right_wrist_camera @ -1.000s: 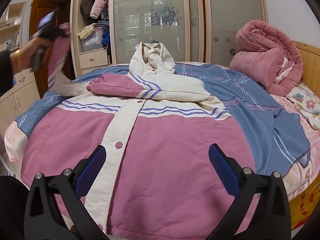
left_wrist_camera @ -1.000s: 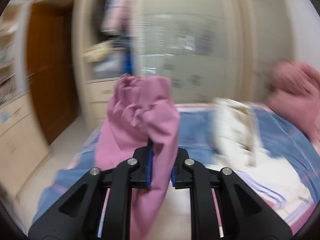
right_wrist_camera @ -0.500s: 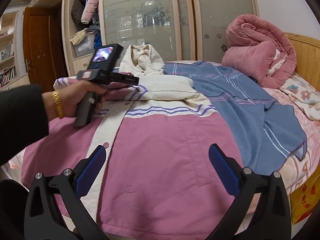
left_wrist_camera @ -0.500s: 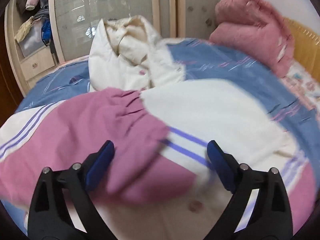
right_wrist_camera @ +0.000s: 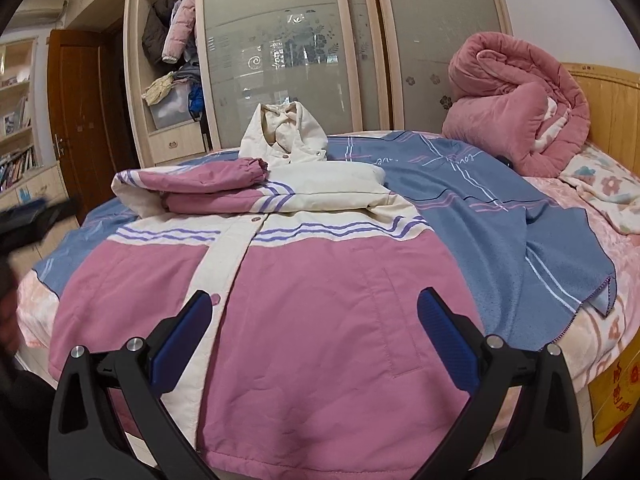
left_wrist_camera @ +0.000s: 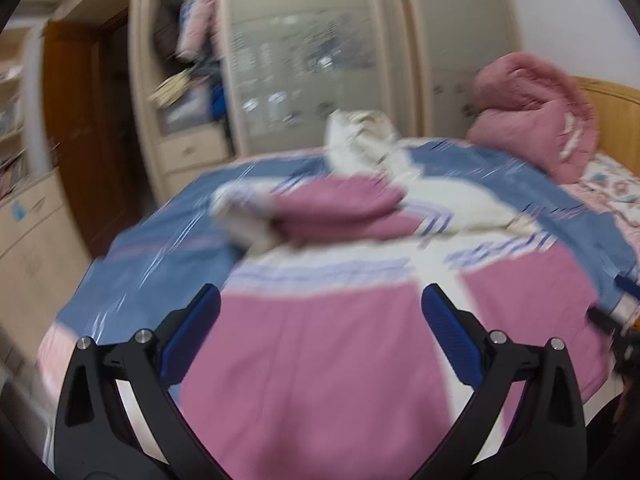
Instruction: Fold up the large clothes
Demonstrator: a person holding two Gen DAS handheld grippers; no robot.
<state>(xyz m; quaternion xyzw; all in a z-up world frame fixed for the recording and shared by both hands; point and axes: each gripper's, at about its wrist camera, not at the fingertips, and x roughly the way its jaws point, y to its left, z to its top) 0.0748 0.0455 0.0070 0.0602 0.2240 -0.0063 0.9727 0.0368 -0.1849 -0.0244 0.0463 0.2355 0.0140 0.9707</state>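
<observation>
The left gripper (left_wrist_camera: 320, 332) has just been opening and stands wide with nothing between its jaws. The pink-and-cream jacket (right_wrist_camera: 320, 280) lies flat on the bed (right_wrist_camera: 592, 320), 1 sleeve (right_wrist_camera: 208, 178) folded across its chest. The right gripper (right_wrist_camera: 314, 336), spread and empty, hangs above the near hem.

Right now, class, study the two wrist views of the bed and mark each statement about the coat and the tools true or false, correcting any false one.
1. The pink sleeve lies folded across the coat's chest. True.
2. The left tool grips the sleeve. False: its jaws stand wide open with nothing between them.
3. The right tool is open. True.
4. The rolled pink quilt lies on top of the coat. False: it sits apart, by the wooden headboard.
5. The coat rests on a blue blanket. True.
</observation>
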